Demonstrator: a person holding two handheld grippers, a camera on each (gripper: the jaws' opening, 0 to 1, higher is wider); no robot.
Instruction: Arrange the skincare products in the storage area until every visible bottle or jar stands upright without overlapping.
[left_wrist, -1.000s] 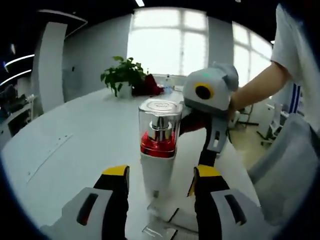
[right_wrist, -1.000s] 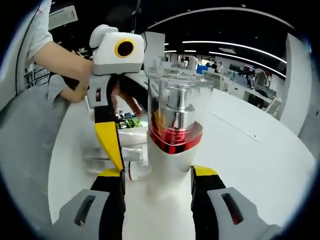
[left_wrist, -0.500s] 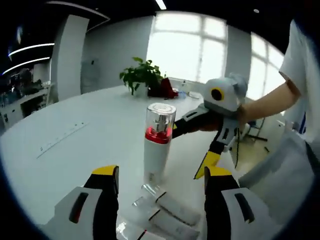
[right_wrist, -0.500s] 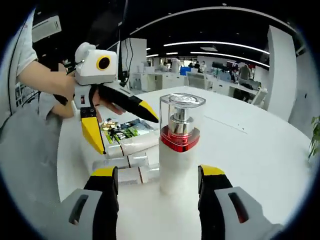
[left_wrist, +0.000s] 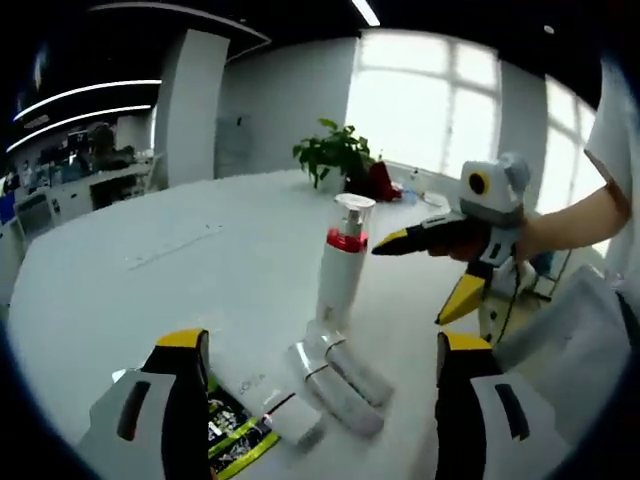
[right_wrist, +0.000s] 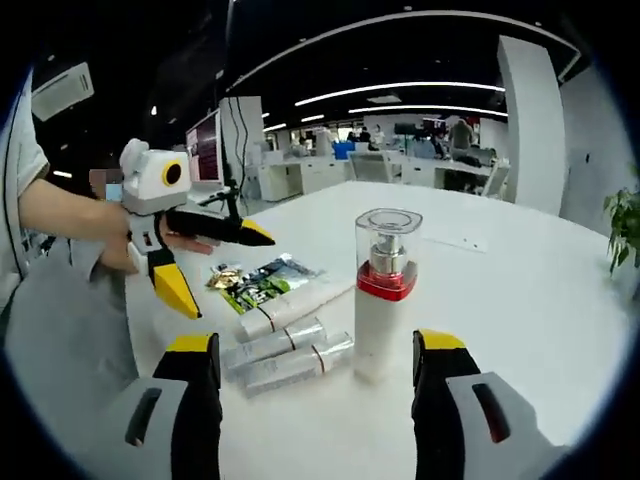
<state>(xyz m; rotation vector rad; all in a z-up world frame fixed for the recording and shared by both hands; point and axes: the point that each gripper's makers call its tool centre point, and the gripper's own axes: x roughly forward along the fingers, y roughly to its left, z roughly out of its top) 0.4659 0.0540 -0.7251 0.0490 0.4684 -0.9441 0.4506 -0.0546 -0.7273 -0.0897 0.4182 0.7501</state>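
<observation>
I am holding both tongs spread wide and empty above the white table (right_wrist: 560, 300). In the left gripper view my left tongs (left_wrist: 315, 345) are gaping over the lying tubes, and my right tongs (left_wrist: 425, 268) are coming in from the right, jaws parted, tips hovering just beside the pump bottle (left_wrist: 340, 270) without touching it. In the right gripper view my right tongs (right_wrist: 317, 345) are framing the same pump bottle (right_wrist: 385, 295), which is standing upright on the table, well in from its edges (clear cap, silver pump, red collar, white body). My left tongs (right_wrist: 215, 262) are showing there at the left, jaws apart, above the sachets.

Three slim tubes are lying flat just beside the bottle's base: two clear-capped tubes (right_wrist: 285, 355) are lying side by side, touching each other, and a longer white tube (right_wrist: 290, 307) is resting just past them. In the left gripper view the same tubes (left_wrist: 340, 375) are lying between my jaws. Colourful sachets (right_wrist: 262, 280) are lying flat beyond the tubes, nearer the table edge by my body; in the left gripper view a green sachet (left_wrist: 235, 440) is sitting by my left jaw. A potted plant (left_wrist: 340, 155) is standing at the far edge of the table.
</observation>
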